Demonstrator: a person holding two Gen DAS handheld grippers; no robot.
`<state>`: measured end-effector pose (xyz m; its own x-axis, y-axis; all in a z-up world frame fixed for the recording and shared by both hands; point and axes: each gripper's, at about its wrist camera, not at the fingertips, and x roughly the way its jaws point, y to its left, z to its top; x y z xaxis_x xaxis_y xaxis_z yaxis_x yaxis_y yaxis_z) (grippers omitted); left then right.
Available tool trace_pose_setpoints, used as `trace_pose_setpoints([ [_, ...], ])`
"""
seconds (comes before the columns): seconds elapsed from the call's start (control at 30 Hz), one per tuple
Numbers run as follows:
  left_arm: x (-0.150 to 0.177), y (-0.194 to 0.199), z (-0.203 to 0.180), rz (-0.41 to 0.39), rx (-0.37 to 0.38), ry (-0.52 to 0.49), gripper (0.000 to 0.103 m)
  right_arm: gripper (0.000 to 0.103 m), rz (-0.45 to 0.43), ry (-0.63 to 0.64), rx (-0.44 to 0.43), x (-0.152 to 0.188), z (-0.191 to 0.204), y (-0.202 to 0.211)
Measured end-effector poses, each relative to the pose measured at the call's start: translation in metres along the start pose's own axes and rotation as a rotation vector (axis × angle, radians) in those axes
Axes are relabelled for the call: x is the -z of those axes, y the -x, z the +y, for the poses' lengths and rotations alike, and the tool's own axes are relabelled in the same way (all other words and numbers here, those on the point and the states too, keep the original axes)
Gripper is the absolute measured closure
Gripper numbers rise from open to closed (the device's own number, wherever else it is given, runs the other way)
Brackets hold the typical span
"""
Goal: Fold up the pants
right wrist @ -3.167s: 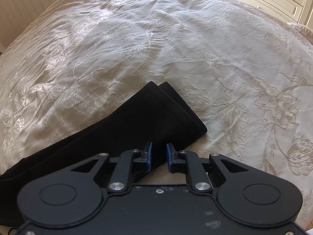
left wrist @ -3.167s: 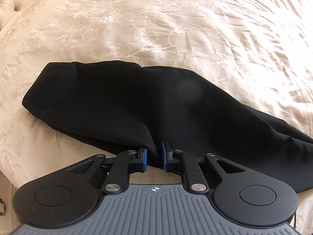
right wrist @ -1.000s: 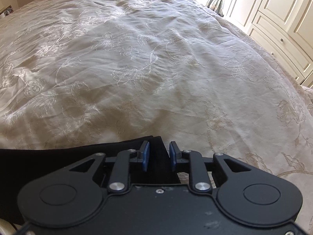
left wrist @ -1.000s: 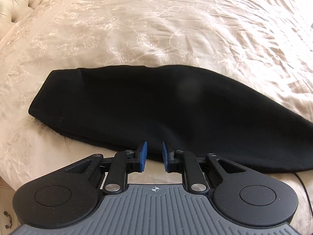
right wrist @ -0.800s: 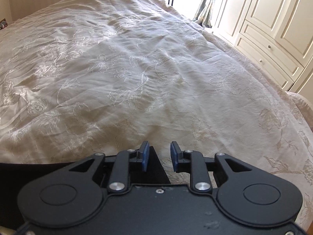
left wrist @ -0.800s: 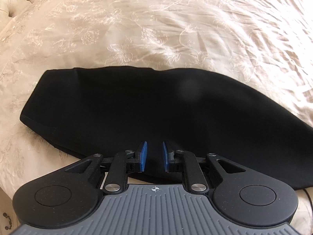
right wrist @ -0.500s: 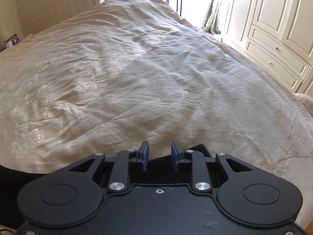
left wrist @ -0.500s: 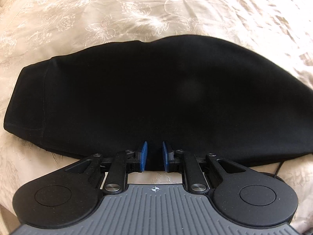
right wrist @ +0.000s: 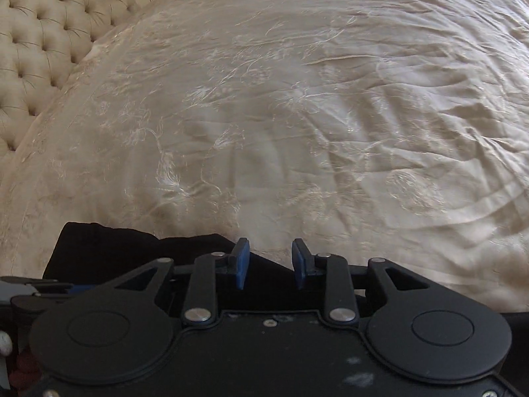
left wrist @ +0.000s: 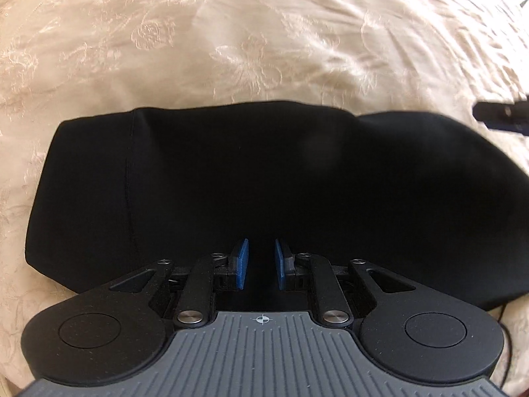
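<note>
Cream bedspread carries black pants under both parted, empty tongs.

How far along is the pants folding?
Mostly done: the black pants lie as a short doubled bundle on the cream bedspread. Left gripper and right gripper are open, holding nothing. Perhaps one more fold or smoothing remains.

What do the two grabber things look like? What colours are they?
The left gripper is black with blue finger pads, round discs, silver screws and a ribbed grey body with a crosshair mark. The right gripper matches, but its body is smooth black.
</note>
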<state>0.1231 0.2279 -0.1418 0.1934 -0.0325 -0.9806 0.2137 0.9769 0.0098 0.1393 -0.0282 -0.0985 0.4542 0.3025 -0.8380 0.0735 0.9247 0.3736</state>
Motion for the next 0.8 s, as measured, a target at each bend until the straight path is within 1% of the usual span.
trace_pose_setpoints([
  [0.1,0.007,-0.004,0.001,-0.028,-0.009,-0.060,0.085,0.072,0.062,-0.032,-0.033,-0.013,0.006,-0.031],
  [0.27,0.008,-0.005,0.007,-0.020,0.003,-0.039,0.086,0.070,0.182,-0.073,-0.105,-0.021,0.002,-0.060],
  [0.3,0.009,-0.005,0.009,-0.019,0.007,-0.034,0.086,0.070,0.210,-0.080,-0.141,-0.020,0.002,-0.060],
  [0.37,0.006,-0.009,0.017,-0.016,0.013,-0.029,0.086,0.070,0.231,-0.066,-0.228,-0.017,0.005,-0.054],
  [0.4,0.006,-0.009,0.018,-0.015,0.015,-0.027,0.086,0.070,0.233,-0.025,-0.271,-0.011,0.012,-0.044],
  [0.47,0.002,-0.008,0.018,-0.009,0.016,-0.019,0.086,0.070,0.225,0.085,-0.274,-0.001,0.028,-0.029],
  [0.53,-0.006,-0.002,0.021,-0.015,0.026,0.002,0.086,0.070,0.229,0.168,-0.267,0.011,0.042,-0.018],
  [0.6,-0.011,0.012,0.028,-0.048,0.056,0.039,0.086,0.071,0.227,0.218,-0.255,0.027,0.052,-0.011],
  [0.67,-0.022,0.029,0.032,-0.097,0.081,0.063,0.086,0.071,0.202,0.268,-0.235,0.039,0.062,-0.007],
  [0.73,-0.037,0.041,0.031,-0.142,0.107,0.062,0.085,0.071,0.175,0.325,-0.210,0.053,0.073,0.000],
  [0.8,-0.053,0.043,0.026,-0.156,0.128,0.047,0.085,0.071,0.151,0.391,-0.183,0.064,0.083,0.005],
])
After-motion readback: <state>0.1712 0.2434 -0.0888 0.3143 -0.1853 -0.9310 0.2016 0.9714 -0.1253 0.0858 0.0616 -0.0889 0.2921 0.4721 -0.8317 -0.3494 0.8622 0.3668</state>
